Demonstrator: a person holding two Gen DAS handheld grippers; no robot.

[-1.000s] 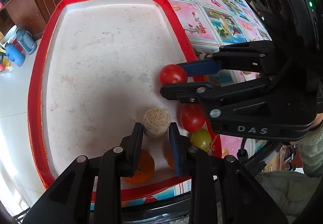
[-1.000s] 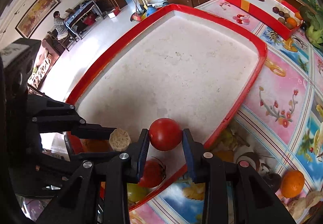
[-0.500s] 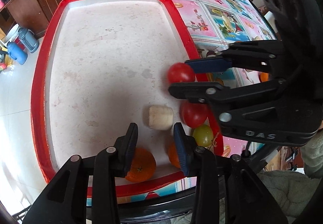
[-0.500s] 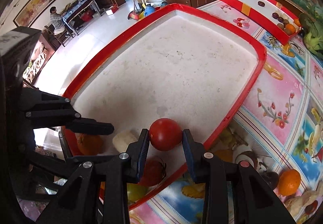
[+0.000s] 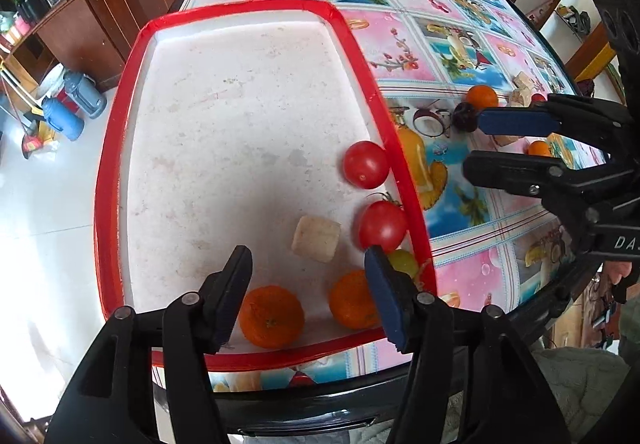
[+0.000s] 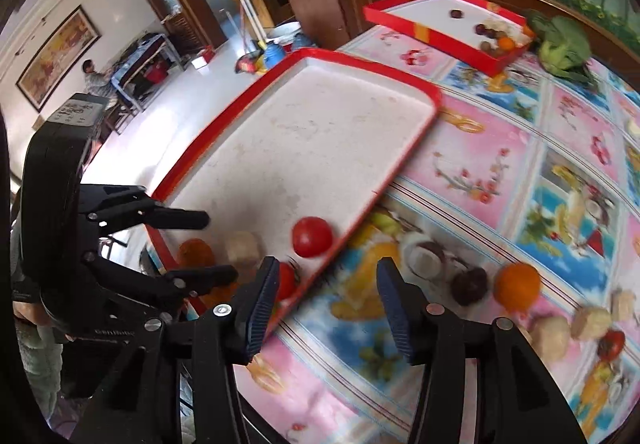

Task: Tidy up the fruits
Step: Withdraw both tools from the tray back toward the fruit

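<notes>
Both my grippers are released, nothing between the fingers. My left gripper [image 5: 306, 284] hangs spread wide at the bottom of the left wrist view, above the near end of the red-rimmed white tray [image 5: 108, 171]. My right gripper [image 6: 326, 300] is also spread, at the bottom centre of the right wrist view, over the pink fruit-print tablecloth [image 6: 500, 147] just off the tray's right rim.

Fruit in the tray, lower right of the left view:
- round red tomato [image 5: 366, 164] against the right rim
- second red tomato with green stem [image 5: 382, 224] just below it
- pale beige cut fruit chunk [image 5: 316, 238] beside that, lying on its side
- green grape-like fruit [image 5: 404, 262], partly hidden by my left finger
- two oranges [image 5: 272, 316] at the near edge, the right one partly hidden by that same finger

Loose on the cloth at the right of the right view: dark purple round fruit [image 6: 469, 286], an orange citrus [image 6: 517, 286], pale chunks [image 6: 592, 322], small red fruit [image 6: 612, 342]; blurred.

Far red tray [image 6: 424, 29] top right holds small fruits, with a leafy green vegetable [image 6: 562, 47] beside it.
</notes>
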